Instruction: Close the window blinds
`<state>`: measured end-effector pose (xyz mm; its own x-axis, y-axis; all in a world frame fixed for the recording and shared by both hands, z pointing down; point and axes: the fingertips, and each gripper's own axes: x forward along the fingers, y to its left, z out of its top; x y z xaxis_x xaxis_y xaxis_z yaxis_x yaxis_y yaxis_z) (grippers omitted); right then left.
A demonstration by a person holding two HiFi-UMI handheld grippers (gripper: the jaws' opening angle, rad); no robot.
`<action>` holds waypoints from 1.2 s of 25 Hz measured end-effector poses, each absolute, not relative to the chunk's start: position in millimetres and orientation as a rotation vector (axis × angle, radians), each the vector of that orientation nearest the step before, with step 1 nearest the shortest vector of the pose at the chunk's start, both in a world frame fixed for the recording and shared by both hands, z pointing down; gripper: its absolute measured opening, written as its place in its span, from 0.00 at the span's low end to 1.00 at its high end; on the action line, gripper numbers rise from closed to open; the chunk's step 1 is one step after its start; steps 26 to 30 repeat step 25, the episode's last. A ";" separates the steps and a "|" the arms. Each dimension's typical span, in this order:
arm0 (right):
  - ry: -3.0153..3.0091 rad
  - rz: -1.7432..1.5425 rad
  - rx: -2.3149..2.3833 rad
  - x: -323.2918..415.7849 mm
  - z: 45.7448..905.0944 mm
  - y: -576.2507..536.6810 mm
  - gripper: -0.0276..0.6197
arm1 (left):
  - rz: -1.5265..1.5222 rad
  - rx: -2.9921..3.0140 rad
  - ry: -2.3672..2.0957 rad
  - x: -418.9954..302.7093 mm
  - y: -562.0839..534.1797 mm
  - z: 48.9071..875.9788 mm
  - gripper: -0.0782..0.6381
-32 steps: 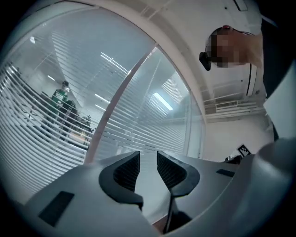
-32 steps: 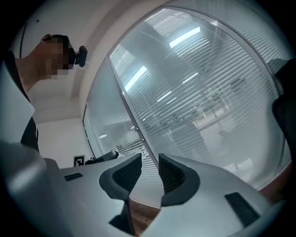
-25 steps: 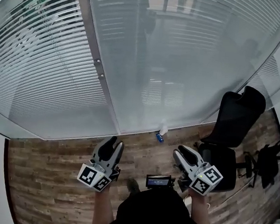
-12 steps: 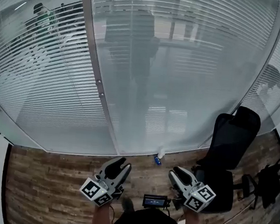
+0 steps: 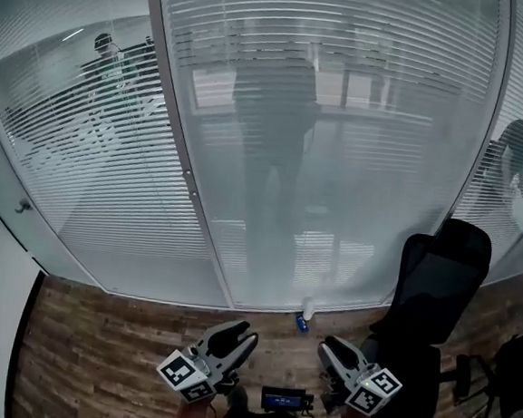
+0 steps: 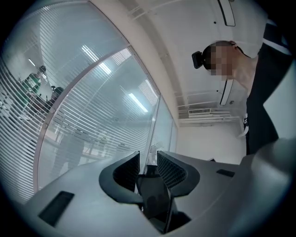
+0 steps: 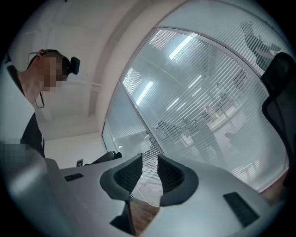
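Blinds [image 5: 344, 102] fill the glazed wall ahead, slats horizontal and tilted open: figures and lights on the far side show through the gaps. Judged not closed yet; no step of the task looks done.

Left gripper [image 5: 243, 332]: low in the head view, close to the person's body, well apart from the glass. In its own view the jaws stand a narrow gap apart with nothing between them, so it is released and empty.

Right gripper [image 5: 329, 348]: same height, just beside the office chair [image 5: 436, 292]. Jaws slightly parted, only blinds and floor visible through the gap. Also released, empty.

Two small fittings [image 5: 194, 187] sit on the upright frame post [image 5: 170, 105]. These may be the slat control, but I cannot tell.

Left to do: reach the wall, find and grasp the control, turn the slats shut.

A small bottle [image 5: 308, 306] stands on the wooden floor [image 5: 95, 344] at the foot of the glass.
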<state>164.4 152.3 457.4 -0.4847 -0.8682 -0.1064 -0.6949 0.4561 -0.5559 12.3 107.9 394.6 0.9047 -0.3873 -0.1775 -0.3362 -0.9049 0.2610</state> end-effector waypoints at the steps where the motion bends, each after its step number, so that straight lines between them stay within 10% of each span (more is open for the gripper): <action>1: 2.344 -0.627 -1.303 166.3 457.0 156.1 0.21 | -0.333 2.843 -0.554 15.2 114.7 394.6 0.29; 30: 2.376 -0.562 -1.214 173.8 451.8 208.3 0.16 | -0.327 2.852 -0.518 40.9 166.4 397.6 0.29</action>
